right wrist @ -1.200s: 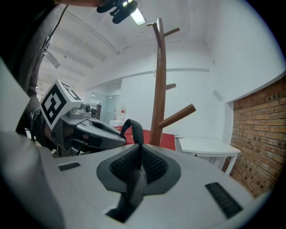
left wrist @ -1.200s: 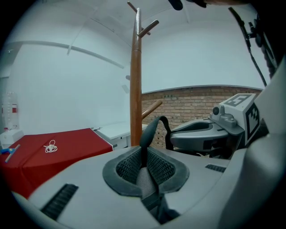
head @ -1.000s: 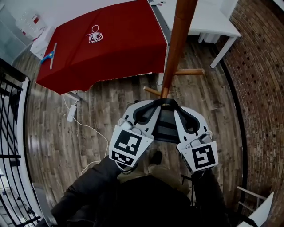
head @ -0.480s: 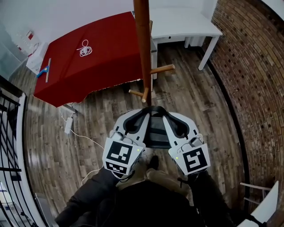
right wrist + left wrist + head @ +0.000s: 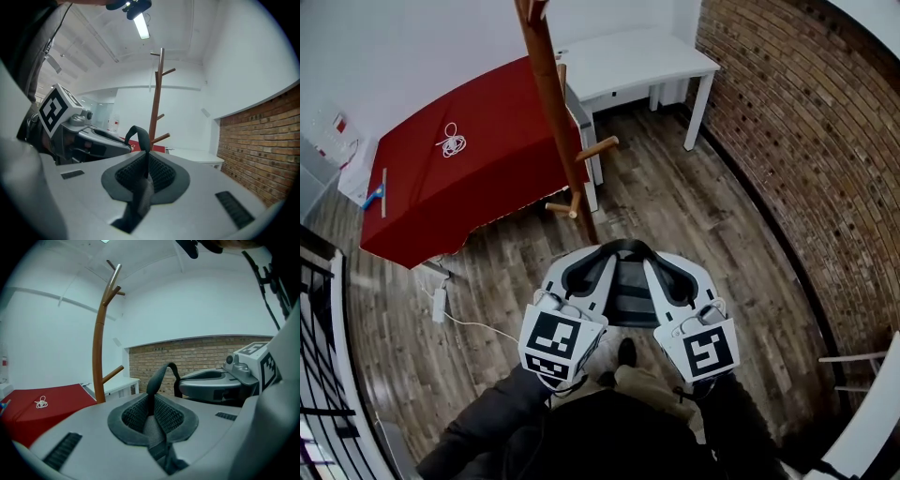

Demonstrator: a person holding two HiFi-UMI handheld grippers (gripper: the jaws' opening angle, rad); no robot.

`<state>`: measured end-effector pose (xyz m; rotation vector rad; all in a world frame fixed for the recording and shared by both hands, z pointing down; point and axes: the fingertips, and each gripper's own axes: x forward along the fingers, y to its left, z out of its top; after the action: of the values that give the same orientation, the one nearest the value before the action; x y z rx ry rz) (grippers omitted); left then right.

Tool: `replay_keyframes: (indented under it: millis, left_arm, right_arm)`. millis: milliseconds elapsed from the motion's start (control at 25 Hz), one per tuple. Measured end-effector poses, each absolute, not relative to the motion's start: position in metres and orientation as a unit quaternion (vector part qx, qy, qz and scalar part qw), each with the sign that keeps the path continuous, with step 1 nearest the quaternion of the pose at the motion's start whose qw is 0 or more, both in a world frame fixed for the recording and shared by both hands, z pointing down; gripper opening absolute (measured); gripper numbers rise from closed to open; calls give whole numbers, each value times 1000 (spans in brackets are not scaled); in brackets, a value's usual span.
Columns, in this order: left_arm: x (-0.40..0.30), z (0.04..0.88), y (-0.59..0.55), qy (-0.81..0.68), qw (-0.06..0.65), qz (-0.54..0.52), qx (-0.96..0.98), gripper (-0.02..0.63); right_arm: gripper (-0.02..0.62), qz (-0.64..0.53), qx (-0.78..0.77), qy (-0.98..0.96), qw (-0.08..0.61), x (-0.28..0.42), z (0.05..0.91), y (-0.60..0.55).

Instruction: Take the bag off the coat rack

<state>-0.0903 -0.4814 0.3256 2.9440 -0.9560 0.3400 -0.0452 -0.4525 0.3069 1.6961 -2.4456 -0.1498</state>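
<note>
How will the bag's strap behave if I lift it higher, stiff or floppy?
Probably floppy: the strap bends in a soft loop between the left gripper and right gripper. The bag likely sways, hanging free beneath them.

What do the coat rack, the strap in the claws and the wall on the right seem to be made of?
Coat rack: wood, probably varnished; warm brown with a slight sheen.
Strap: woven fabric webbing, matte dark grey; a weave texture shows.
Wall: bare brick, rough, with mortar lines.
</note>
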Motion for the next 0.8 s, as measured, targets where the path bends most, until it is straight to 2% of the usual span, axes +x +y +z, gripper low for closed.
replay_keyframes:
  millis: [240, 520, 800]
  left_arm:
    - [-62, 322, -444, -248, -15, 106, 963, 46]
    - [-57, 328, -404, -178, -35, 96, 979, 46]
    - [1, 321, -327, -55, -55, 82, 994, 46]
  right_arm:
    - [23, -34, 629, -773, 80, -19, 307, -408]
    - [23, -39, 684, -724, 83, -22, 316, -361]
    - [23, -28, 767, -636, 77, 23, 313, -276]
